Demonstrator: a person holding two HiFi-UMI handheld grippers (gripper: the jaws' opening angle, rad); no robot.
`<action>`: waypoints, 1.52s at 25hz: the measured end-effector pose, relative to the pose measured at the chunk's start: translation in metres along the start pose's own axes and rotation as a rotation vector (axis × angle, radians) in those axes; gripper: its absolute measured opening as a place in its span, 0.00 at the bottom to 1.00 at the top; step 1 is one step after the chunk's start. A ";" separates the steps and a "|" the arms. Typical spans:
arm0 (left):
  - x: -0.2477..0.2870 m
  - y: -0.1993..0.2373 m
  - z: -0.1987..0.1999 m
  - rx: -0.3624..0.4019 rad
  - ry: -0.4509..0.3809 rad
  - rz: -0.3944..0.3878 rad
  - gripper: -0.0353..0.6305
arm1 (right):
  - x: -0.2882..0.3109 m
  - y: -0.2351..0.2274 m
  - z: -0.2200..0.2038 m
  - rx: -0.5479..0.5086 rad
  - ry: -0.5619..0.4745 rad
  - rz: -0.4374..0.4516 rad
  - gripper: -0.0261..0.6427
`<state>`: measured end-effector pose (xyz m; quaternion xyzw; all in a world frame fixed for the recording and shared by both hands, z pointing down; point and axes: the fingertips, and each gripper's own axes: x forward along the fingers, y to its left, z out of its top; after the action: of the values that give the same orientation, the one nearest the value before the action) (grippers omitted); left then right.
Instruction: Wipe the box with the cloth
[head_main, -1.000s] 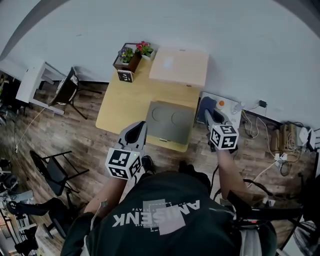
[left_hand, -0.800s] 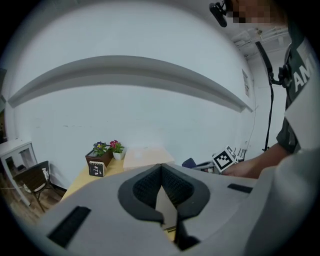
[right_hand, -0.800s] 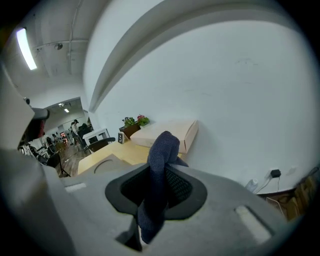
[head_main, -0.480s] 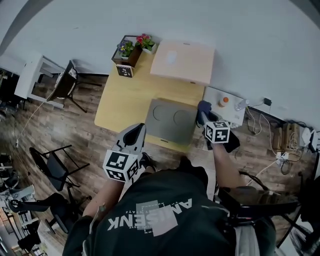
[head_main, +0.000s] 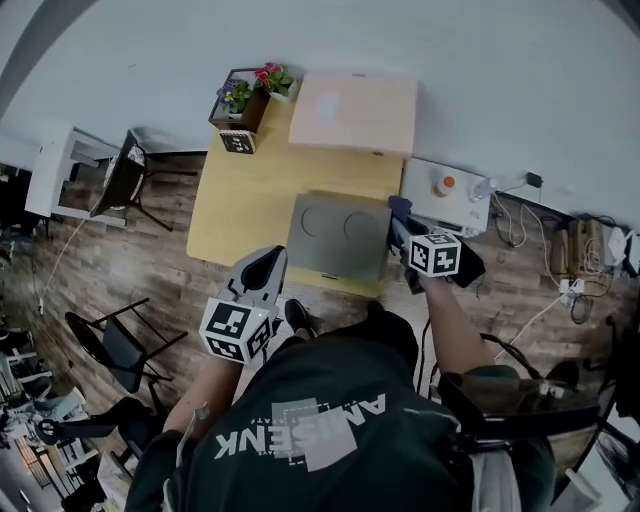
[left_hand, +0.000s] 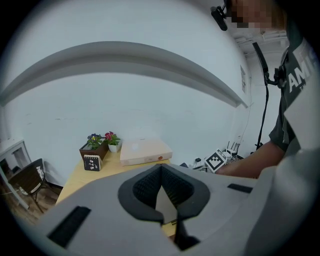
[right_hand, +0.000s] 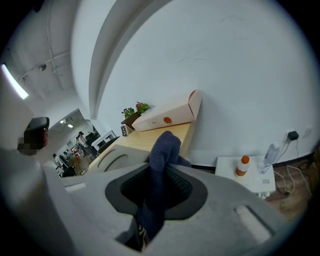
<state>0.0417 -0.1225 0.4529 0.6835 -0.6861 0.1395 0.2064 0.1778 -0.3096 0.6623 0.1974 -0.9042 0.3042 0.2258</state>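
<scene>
head view, contents: table (head_main: 240, 205), light wood, set against the wall; grey box (head_main: 338, 236), flat, two round recesses on top, lying on the near half of the table; pale box (head_main: 355, 108) at the far edge; flower pot (head_main: 245, 97) at the far left corner; low white stand (head_main: 462, 207) just right of the table, bearing a bottle (head_main: 441, 185) with an orange cap. right gripper (head_main: 403, 228): clenched on a dark blue cloth (head_main: 399, 206), with a wad standing proud of the jaw tips, judged so that fabric and not the jaws meets the surface. the wad sits at the grey box's far right corner, touching or just above it, cannot tell which. the grey box is judged the one to be wiped, as the cloth is brought to it; a first stroke inward from that edge looks likely. left gripper (head_main: 266, 258): jaws closed tip to tip on nothing, held off the table's near edge, apart from the box; judged idle, or waiting to steady the box. change: a second ago the right gripper hung beside the table by the stand; it has since come in to the box corner. left gripper much where it was; grey box unmoved.
</scene>
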 end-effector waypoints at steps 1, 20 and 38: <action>0.001 0.000 -0.001 0.007 0.004 -0.004 0.05 | -0.001 0.001 -0.002 0.012 -0.003 0.007 0.14; -0.013 0.007 -0.027 0.059 0.064 -0.114 0.05 | -0.033 0.047 -0.047 0.148 0.001 0.181 0.14; -0.032 0.033 -0.037 0.054 0.047 -0.237 0.05 | -0.064 0.086 -0.097 0.284 -0.047 0.084 0.14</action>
<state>0.0120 -0.0755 0.4729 0.7615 -0.5916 0.1486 0.2190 0.2153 -0.1698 0.6581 0.1964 -0.8645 0.4335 0.1616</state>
